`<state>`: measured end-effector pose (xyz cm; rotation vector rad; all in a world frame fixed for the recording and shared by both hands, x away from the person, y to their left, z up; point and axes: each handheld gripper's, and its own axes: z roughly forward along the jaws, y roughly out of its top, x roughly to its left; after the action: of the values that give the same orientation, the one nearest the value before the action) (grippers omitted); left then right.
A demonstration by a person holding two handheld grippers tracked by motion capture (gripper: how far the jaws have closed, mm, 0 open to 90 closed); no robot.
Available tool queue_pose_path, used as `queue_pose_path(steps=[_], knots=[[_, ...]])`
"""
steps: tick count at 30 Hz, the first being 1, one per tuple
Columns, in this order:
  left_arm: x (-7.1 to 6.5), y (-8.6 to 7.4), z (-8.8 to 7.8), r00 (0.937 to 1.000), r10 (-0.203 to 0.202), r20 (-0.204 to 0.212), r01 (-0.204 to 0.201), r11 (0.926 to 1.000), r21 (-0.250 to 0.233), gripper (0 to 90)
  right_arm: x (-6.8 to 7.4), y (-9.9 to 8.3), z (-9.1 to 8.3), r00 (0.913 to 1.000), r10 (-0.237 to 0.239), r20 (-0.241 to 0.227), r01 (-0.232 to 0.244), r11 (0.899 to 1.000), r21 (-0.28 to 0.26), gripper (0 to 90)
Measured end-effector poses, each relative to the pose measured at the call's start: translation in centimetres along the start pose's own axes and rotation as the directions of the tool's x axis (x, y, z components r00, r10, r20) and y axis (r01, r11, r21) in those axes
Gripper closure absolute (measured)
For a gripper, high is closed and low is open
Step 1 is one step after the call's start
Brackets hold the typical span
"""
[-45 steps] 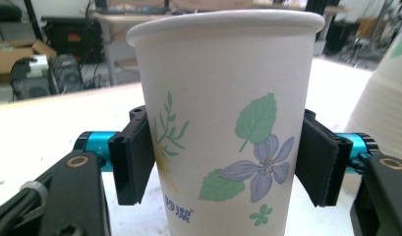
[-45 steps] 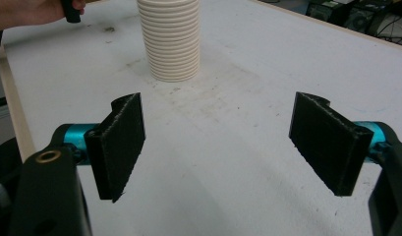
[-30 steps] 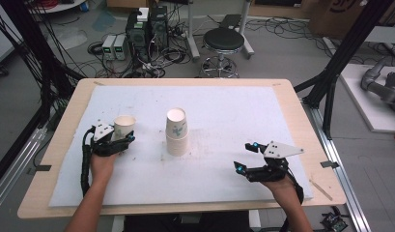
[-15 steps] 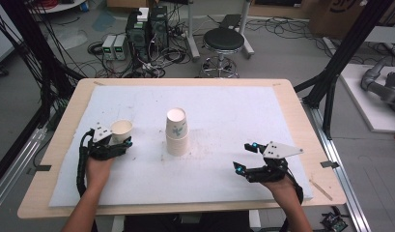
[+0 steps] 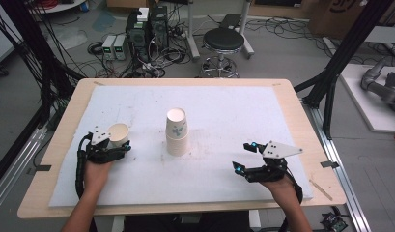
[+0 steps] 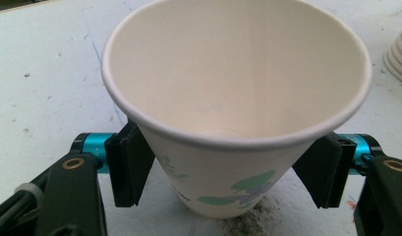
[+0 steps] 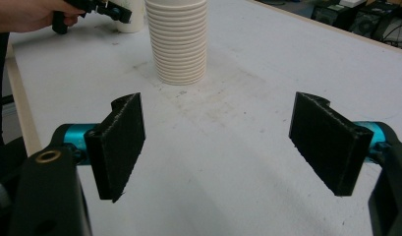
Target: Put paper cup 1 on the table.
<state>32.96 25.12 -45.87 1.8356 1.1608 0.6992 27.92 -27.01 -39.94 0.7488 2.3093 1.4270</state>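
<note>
One white paper cup with green print stands between the left gripper's just-opening jaws; the right gripper gapes empty beside a stack of white paper cups.

A robotics lab — beyond the open jaws and the white-covered table, cables sprawl around computer boxes, a black stool, dark rig struts.

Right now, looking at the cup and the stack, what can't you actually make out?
- Left gripper view: whether the pads still touch the paper cup; its rim overhangs them. The jaws have just been opening.
- Left gripper view: the cup stack is cut off by the right edge.
- Right gripper view: the stack's top is cut off by the upper edge.
- High view: the cup count in the stack is too small to tell.
</note>
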Motion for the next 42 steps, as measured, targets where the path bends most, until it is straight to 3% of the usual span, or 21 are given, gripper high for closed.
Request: queue_pose_path(steps=[6,11,15,21,27,33,36,40,42], knots=[[0.2,-0.4,-0.8,0.9994,-0.031,0.016,0.032,0.9986,-0.043,20.4,0.0,-0.1,-0.1,1.0,0.002,0.002,-0.002,1.0,-0.001,21.9],[0.5,-1.1,-2.3,0.9954,-0.065,0.071,0.071,0.9937,-0.086,17.9,-0.1,-0.2,-0.3,0.9999,0.012,0.009,-0.012,1.0,0.005,21.9],[0.5,-1.2,-3.9,0.9952,-0.076,0.062,0.083,0.9877,-0.132,18.2,-0.2,-0.2,-0.4,0.9996,0.006,0.026,-0.007,1.0,0.003,21.8],[0.2,-1.6,-6.1,0.9929,-0.092,0.075,0.106,0.9725,-0.207,17.9,-0.5,-0.3,-0.8,0.9985,0.013,0.053,-0.013,1.0,0.005,21.8],[-0.5,-1.6,-7.7,0.9882,-0.095,0.12,0.127,0.9459,-0.298,17.4,-1.0,0.0,-1.2,0.9954,0.023,0.093,-0.024,1.0,0.01,21.8],[-0.9,-1.6,-8.6,0.9882,-0.083,0.129,0.12,0.9405,-0.318,17.4,-1.5,-0.1,-1.6,0.9934,0.048,0.104,-0.05,0.999,0.011,21.8],[-1.2,-1.5,-8.9,0.9861,-0.053,0.157,0.103,0.9383,-0.33,17.4,-1.3,-0.4,-2.2,0.9907,0.067,0.118,-0.066,0.998,-0.012,21.8],[-1.6,-1.2,-9.0,0.9757,-0.034,0.216,0.113,0.9241,-0.365,16.8,-0.8,-1.0,-2.7,0.9874,0.074,0.14,-0.072,0.997,-0.014,21.8],[-1.9,-0.9,-9.0,0.9706,-0.02,0.24,0.111,0.9207,-0.374,16.8,-0.7,-1.1,-2.6,0.9865,0.064,0.151,-0.063,0.998,-0.01,21.2]])
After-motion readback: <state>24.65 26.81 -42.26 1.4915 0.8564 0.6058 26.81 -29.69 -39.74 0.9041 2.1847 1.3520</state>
